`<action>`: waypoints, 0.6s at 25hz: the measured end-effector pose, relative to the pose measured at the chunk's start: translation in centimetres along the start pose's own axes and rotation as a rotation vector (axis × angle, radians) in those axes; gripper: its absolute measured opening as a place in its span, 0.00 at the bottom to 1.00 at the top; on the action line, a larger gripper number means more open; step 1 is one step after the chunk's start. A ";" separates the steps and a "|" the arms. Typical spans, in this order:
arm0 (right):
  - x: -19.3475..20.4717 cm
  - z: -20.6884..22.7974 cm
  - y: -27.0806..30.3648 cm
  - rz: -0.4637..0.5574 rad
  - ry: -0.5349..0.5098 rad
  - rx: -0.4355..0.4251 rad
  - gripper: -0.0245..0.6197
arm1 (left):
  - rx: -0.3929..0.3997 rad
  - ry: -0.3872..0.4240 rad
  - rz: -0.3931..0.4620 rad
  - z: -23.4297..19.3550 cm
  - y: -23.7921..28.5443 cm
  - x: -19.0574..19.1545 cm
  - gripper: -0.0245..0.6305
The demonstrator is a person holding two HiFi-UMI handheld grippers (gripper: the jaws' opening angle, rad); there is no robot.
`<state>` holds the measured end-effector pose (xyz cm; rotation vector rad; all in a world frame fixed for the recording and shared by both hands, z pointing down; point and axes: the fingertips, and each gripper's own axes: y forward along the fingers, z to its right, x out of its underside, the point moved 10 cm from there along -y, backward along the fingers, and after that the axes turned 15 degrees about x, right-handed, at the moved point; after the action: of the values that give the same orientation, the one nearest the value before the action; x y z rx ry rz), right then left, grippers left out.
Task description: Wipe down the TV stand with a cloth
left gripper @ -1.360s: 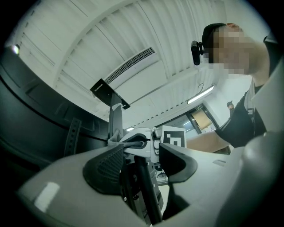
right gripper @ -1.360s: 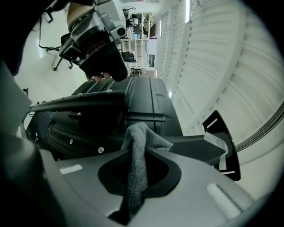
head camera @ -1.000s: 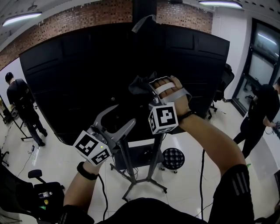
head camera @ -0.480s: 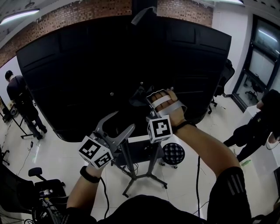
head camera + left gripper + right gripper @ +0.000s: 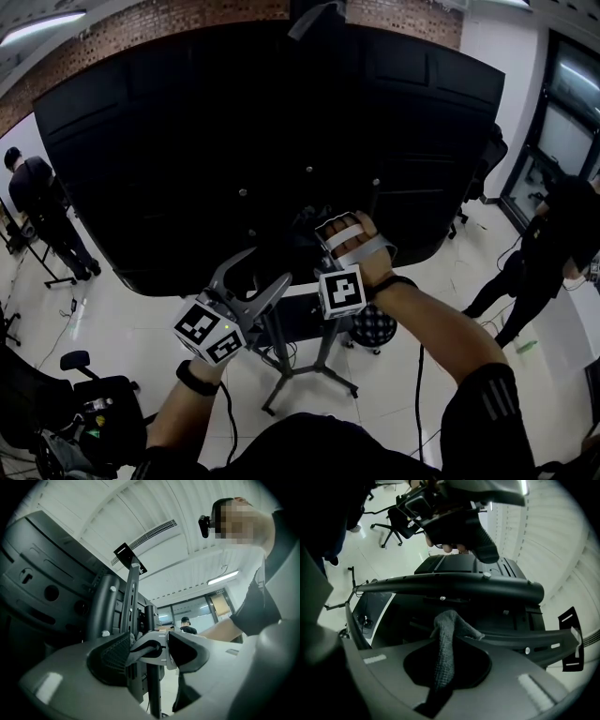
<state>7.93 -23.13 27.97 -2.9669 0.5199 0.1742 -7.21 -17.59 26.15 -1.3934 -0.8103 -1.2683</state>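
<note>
Two grippers are hovering mid-frame: right gripper (image 5: 309, 230) pinching a grey cloth (image 5: 445, 630), left gripper (image 5: 265, 265) gaping, empty.

No legible text or numbers show anywhere.

Rough grey woven cloth (image 5: 443, 644), matt black plastic TV back (image 5: 187, 141) (screw heads (image 5: 243, 193) shiny), glossy pale floor (image 5: 103, 347)
</note>
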 end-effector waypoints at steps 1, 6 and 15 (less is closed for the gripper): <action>-0.1 -0.5 0.0 -0.001 0.001 -0.006 0.06 | 0.000 -0.004 0.001 -0.1 -0.1 0.3 0.47; -0.5 -3.0 0.0 -0.006 -0.012 -0.042 0.06 | -0.001 -0.032 0.001 0.0 -0.3 1.5 0.47; -0.6 -7.5 0.1 -0.022 -0.045 -0.141 0.06 | -0.009 -0.058 -0.011 0.3 -0.3 2.2 0.47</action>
<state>7.97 -24.09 35.41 -3.0956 0.4891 0.2861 -6.96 -17.58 28.39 -1.4401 -0.8532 -1.2464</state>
